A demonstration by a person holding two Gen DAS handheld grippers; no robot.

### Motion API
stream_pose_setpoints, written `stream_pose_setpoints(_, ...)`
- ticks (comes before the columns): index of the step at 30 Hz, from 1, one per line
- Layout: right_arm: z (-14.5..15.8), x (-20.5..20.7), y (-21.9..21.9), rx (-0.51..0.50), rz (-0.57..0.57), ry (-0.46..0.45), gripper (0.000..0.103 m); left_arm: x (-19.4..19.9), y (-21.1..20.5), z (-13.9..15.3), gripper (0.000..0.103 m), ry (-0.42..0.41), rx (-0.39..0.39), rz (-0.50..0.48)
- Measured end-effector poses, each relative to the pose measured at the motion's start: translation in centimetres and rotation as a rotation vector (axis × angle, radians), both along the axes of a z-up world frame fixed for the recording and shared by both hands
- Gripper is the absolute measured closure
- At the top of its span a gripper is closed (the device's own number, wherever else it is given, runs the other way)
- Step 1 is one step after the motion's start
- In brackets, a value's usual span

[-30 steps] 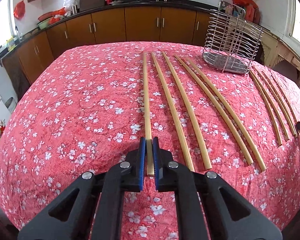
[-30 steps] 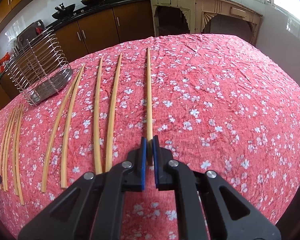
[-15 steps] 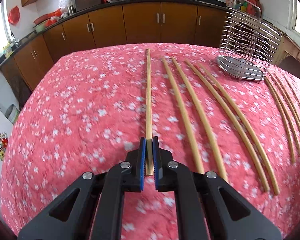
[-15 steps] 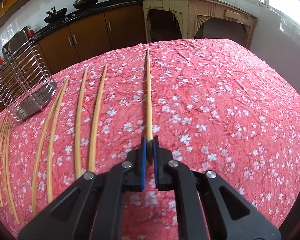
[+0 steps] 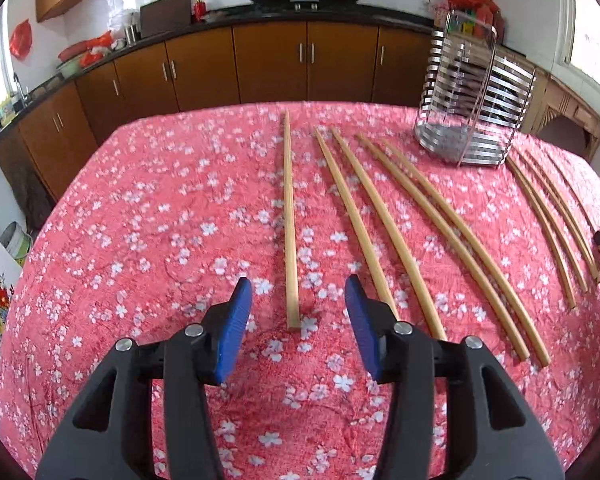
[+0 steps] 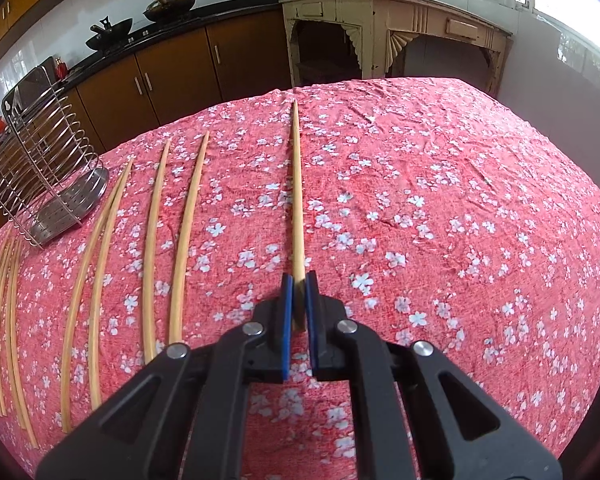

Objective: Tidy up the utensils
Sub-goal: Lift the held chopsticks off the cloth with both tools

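Several long bamboo chopsticks lie in rows on a red floral tablecloth (image 5: 140,240). In the left wrist view, my left gripper (image 5: 298,304) is open, its blue pads either side of the near end of one chopstick (image 5: 290,220) that lies flat on the cloth. In the right wrist view, my right gripper (image 6: 299,300) is shut on the near end of another chopstick (image 6: 297,188), which points straight ahead. A wire utensil holder (image 5: 474,108) stands at the back right; it also shows in the right wrist view (image 6: 40,164) at the left.
Other chopsticks lie to the right of the left gripper (image 5: 384,224) and to the left of the right gripper (image 6: 184,232). Brown kitchen cabinets (image 5: 260,64) line the far wall. A cream wooden side table (image 6: 380,32) stands behind the table.
My left gripper has opened and let go of its chopstick, which now lies on the cloth apart from the others. My right gripper has stayed shut on its chopstick.
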State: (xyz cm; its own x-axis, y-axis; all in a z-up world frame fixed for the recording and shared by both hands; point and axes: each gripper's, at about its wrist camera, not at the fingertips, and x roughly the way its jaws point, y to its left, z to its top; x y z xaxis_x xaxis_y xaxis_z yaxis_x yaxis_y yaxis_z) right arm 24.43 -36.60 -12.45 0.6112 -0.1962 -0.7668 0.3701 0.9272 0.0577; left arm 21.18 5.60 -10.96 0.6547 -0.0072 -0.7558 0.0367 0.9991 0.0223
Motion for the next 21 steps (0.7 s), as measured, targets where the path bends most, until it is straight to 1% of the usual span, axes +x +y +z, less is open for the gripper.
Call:
stream_pose_setpoints(1,0.0,0.0,0.1,-0.002,0.000,0.000,0.095,0.1,0.1,-0.2,0.056,0.015,-0.001,0.003)
stream_pose_setpoints(2,0.0,0.0,0.0,-0.001,0.000,0.000,0.095,0.3,0.2,-0.3,0.063,0.027,-0.004,0.006)
stream_pose_setpoints(5,0.0,-0.1,0.2,-0.003,-0.001,0.000,0.095,0.4,0.4,-0.5,0.068,0.037,-0.008,0.021)
stream_pose_setpoints(11,0.0,-0.1,0.6,-0.025,-0.003,0.008,0.095,0.3,-0.1,-0.6,0.071,0.037,0.025,0.019)
stream_pose_setpoints(16,0.0,-0.2,0.6,-0.023,-0.003,0.008,0.094,0.3,-0.2,-0.6,0.071,0.037,0.030,0.019)
stream_pose_setpoints(18,0.0,-0.5,0.9,-0.039,0.001,0.015,0.094,0.2,-0.5,-0.6,0.071,0.037,0.044,0.020)
stream_pose_setpoints(19,0.0,-0.6,1.0,-0.042,0.005,0.016,0.094,0.0,-0.7,-0.6,0.075,0.036,0.047,0.015)
stream_pose_setpoints(21,0.0,-0.9,1.1,-0.035,0.013,0.012,0.095,-0.4,-1.0,-0.7,0.092,0.035,0.043,0.003)
